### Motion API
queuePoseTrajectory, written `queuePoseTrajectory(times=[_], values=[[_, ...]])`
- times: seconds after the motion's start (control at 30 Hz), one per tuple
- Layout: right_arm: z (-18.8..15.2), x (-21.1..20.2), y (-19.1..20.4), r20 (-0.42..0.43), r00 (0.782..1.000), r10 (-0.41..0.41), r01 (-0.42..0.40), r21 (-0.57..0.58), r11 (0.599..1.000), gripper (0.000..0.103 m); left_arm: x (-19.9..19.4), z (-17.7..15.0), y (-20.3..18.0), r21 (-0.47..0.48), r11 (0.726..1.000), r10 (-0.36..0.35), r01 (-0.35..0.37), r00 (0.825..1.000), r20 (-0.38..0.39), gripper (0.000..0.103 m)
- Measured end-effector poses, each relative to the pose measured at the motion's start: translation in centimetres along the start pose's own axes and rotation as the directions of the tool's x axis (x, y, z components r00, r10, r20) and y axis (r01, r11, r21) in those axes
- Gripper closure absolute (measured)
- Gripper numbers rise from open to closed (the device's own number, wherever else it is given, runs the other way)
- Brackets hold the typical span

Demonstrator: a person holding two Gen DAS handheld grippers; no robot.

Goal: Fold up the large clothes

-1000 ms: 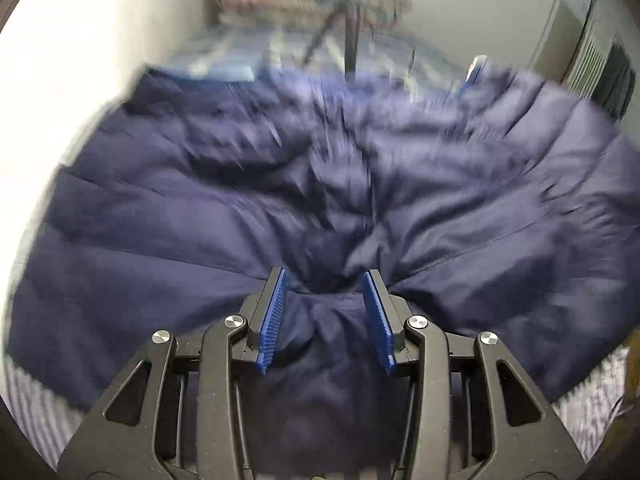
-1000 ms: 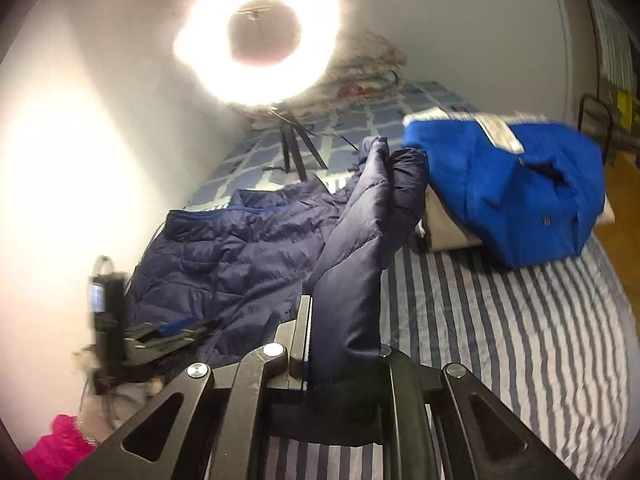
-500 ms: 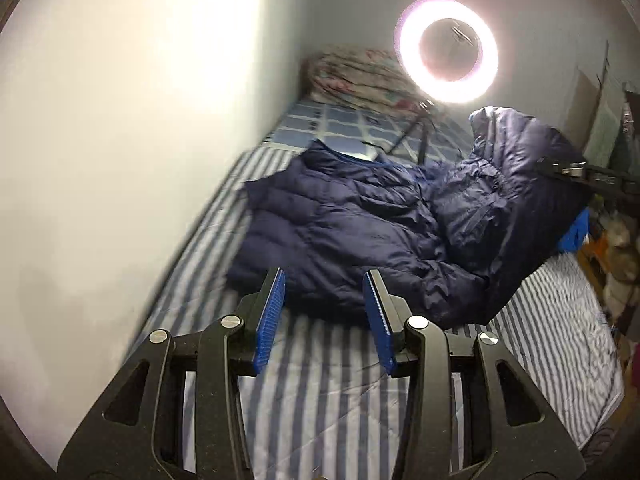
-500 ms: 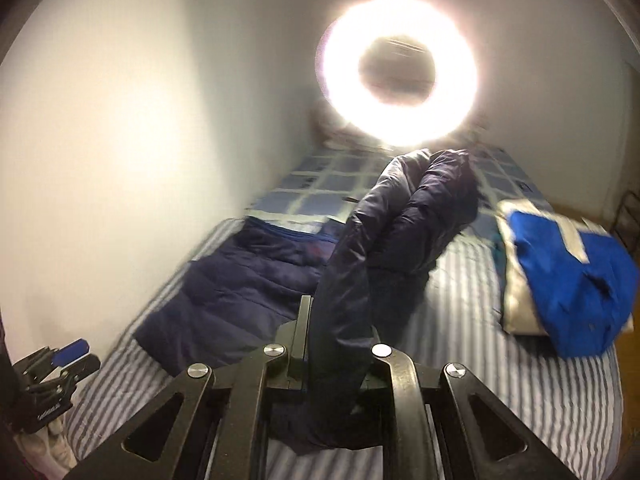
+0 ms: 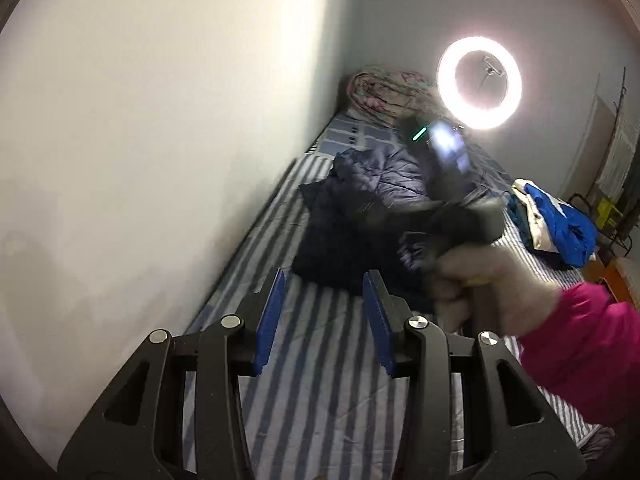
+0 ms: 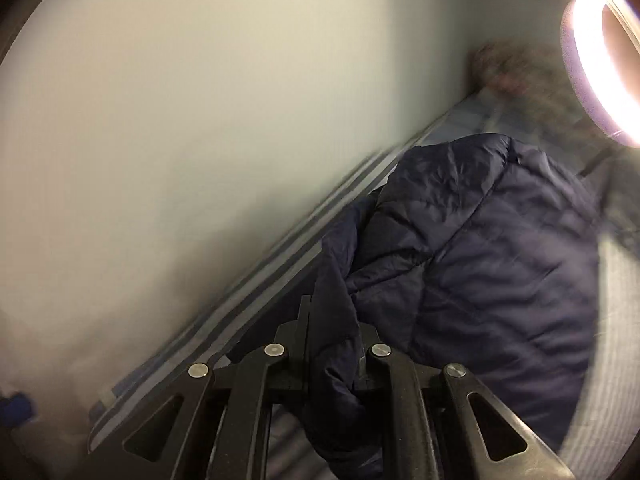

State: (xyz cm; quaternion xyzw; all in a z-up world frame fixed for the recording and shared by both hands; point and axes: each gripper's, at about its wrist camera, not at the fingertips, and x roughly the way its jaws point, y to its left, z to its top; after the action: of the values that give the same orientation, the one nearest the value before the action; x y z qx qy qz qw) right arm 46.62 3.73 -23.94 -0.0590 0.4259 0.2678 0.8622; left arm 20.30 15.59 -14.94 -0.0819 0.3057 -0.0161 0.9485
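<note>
Left wrist view: the left tongs (image 5: 326,320) stand apart and empty at lower centre above the striped bed (image 5: 320,380), while one navy jacket (image 5: 360,216) lies mid-frame, one blue garment (image 5: 560,224) at right and one ring light (image 5: 479,79) at upper right; the right hand (image 5: 480,280) is blurred beside the jacket. Right wrist view: the right tongs (image 6: 334,344) are clamped on a fold of the jacket at lower centre, so the step in hand appears to be folding one side over. The next move likely calls for laying that fold flat, then releasing.

wall (image 5: 160,140) hems the striped bed (image 5: 320,380); jacket (image 5: 360,220) blocks its middle.
</note>
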Motion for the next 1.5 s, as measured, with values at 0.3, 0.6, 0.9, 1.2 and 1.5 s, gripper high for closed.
queuePoseTrajectory(times=[0.3,0.6,0.9,1.2,1.5], values=[[-0.7,2.3,-0.3,-0.045,0.992,0.121,-0.122,-0.009,0.992,0.07,1.2,0.2,0.4,-0.013,1.0,0.008,-0.008,1.0,-0.013,0.061],[-3.2,-7.9,-7.4,0.107,0.977,0.186,-0.199,0.121,0.973,0.045,3.7,2.9,-1.7,0.006,0.999,-0.031,0.031,0.999,-0.005,0.061],[-8.0,-10.5,-16.5,0.062,0.998,0.01,-0.028,0.297,0.955,0.042,13.5,7.1,-5.6,0.109,0.994,-0.02,0.025,0.999,-0.05,0.061],[-10.8,-7.3,-16.9,-0.016,1.0,0.017,-0.01,0.347,0.938,0.038,24.9,3.0,-2.0,0.187,0.968,0.208,-0.167,0.951,-0.229,0.055],[-13.0,-7.0,-19.2,0.024,0.994,0.108,-0.108,0.428,0.897,0.021,24.9,3.8,-0.7,0.132,0.981,0.173,-0.144,0.953,-0.249,0.051]])
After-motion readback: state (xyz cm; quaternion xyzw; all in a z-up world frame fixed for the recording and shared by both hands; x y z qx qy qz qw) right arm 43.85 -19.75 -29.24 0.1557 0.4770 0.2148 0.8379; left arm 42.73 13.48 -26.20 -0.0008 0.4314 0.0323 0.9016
